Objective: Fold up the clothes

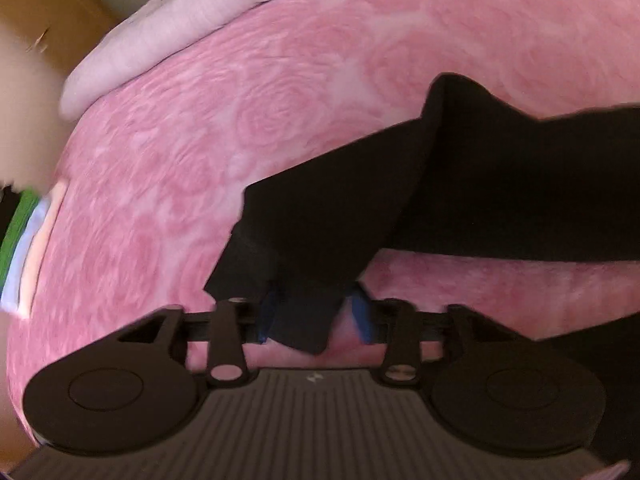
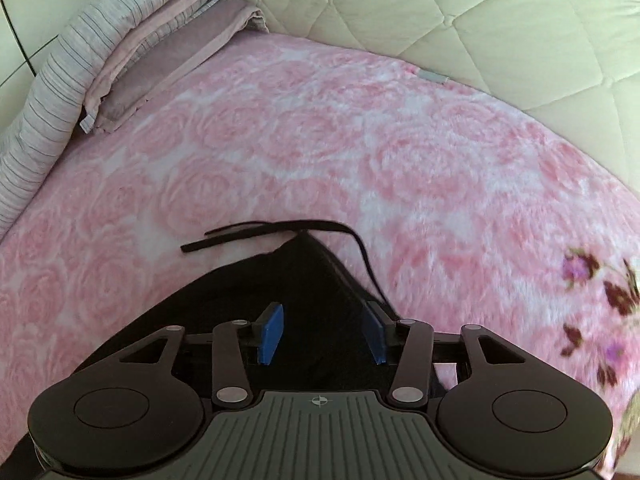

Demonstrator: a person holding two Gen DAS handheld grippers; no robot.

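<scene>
My left gripper clenched on a corner of the black garment, cloth stretching ahead and right over the pink rose blanket, my right gripper released, pads apart above the garment, drawstring just ahead

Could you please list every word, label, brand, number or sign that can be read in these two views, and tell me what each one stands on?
No readable words or numbers in either view.
Small pale mark on the left gripper body: too blurred to read.
Crosshair symbol, a circle with a cross, on the right gripper body: a sign, no text.
Small grey tag at the pink blanket edge: no legible print.
</scene>
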